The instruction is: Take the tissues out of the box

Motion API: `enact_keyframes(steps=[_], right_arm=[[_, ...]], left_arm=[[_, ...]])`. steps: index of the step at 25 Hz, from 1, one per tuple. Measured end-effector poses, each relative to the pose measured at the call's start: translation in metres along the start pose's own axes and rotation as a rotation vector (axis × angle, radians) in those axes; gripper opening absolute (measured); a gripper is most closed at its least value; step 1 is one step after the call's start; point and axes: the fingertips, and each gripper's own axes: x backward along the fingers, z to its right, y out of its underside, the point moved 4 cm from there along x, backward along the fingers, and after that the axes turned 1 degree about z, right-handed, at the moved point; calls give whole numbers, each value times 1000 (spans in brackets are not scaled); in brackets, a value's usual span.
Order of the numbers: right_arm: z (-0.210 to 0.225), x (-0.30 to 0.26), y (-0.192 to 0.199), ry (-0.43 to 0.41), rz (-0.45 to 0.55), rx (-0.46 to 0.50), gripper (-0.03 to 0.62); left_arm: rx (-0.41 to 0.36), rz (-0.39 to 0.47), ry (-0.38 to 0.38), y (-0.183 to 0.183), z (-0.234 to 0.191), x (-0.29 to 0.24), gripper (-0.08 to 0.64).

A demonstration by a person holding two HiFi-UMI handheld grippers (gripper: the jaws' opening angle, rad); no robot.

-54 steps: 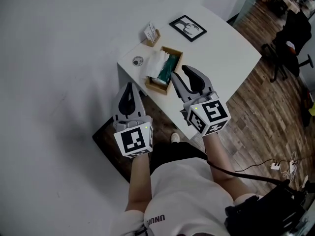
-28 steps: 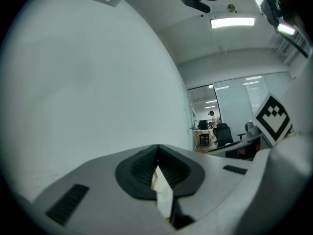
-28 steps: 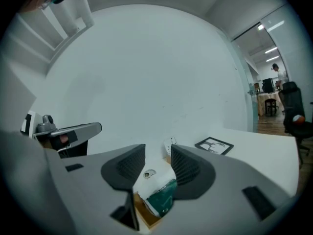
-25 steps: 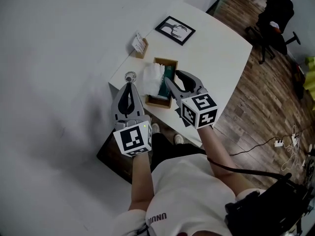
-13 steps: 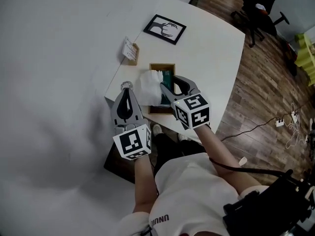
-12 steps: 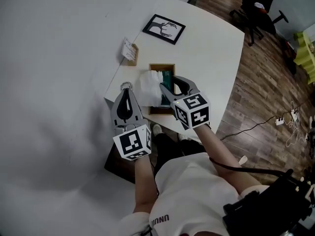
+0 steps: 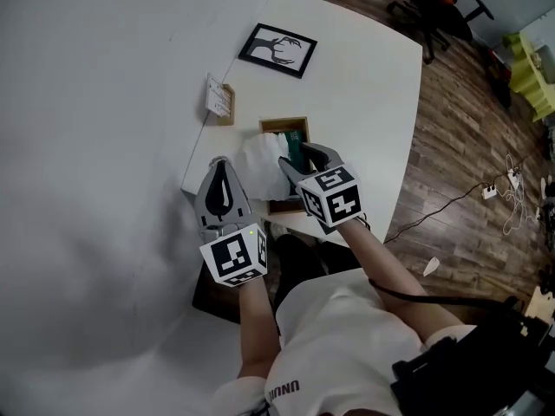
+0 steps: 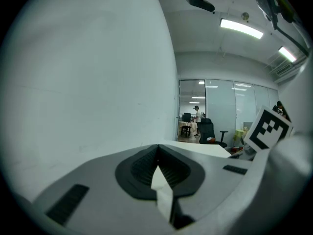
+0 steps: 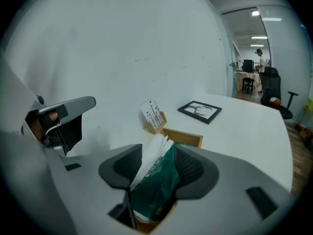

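Note:
A wooden box (image 7: 289, 126) on the white table (image 7: 364, 85) holds a green tissue pack (image 9: 156, 187) with white tissues (image 7: 258, 156) sticking up out of it. My right gripper (image 7: 295, 156) reaches down over the box. Its jaws are opening, with the pack and the tissues (image 9: 152, 155) between the pads, which do not press on them. In the right gripper view (image 9: 156, 155) the box's far rim (image 9: 186, 137) shows behind the pack. My left gripper (image 7: 219, 165) hovers shut to the left of the box, at the table's near corner, with nothing held (image 8: 157, 151).
A framed black tree picture (image 7: 277, 48) lies at the far side of the table. A small wooden card holder (image 7: 218, 100) stands near the left edge, by the white wall. Wooden floor, office chairs and cables lie to the right of the table.
My right gripper has moved forward from beside the box to over it, and now straddles the tissue pack with wider jaws. The left gripper stays shut by the table corner.

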Motion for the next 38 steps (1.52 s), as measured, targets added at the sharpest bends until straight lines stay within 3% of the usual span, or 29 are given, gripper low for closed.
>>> enact_keyframes(steps=[13, 25, 38], right_arm=[[2, -23, 17, 69, -129, 9, 210], [3, -32, 26, 132, -243, 65, 187], [2, -41, 33, 136, -346, 114, 158]], left_arm=[[30, -27, 47, 16, -7, -20, 12], [46, -32, 33, 18, -18, -23, 12], [54, -34, 25, 17, -23, -26, 12]])
